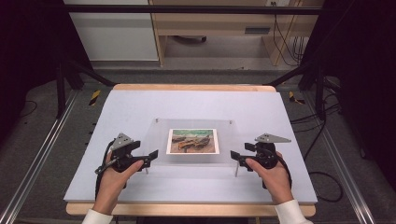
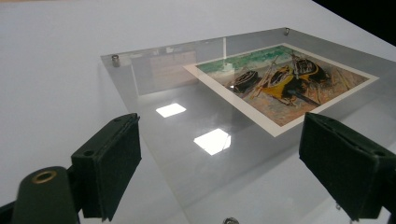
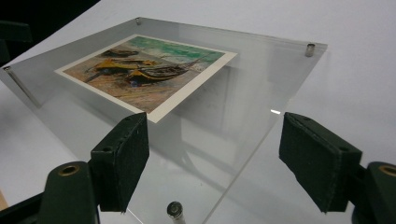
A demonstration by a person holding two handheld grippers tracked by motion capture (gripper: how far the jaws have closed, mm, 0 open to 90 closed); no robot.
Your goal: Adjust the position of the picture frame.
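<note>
Two hands come in from the near edge of the table, each holding a black two-jaw gripper. On the left, the left gripper [image 1: 148,156] points rightward at the left edge of a clear rectangular acrylic photo frame [image 1: 196,158]; on the right, the right gripper [image 1: 235,156] points leftward at the frame's right edge. In the left gripper view, the left gripper's [image 2: 219,161] jaws stand spread wide, with the frame's near corner between them and neither pad touching it. In the right gripper view, the right gripper's [image 3: 214,161] jaws are likewise spread apart on either side of the frame's corner, holding nothing.

The frame lies flat and slightly raised on small metal standoff pins [image 3: 175,210] at its corners, in the middle of a pale lavender-grey table mat [image 1: 140,107] that covers a light wooden tabletop [image 1: 187,87]. Sandwiched inside the frame is a white-bordered print of yellow and dark boats on a sandy shore with green water [image 1: 193,141], set toward the frame's far half. Ceiling lights reflect as bright patches on the acrylic [image 2: 212,140] in the left gripper view.
</note>
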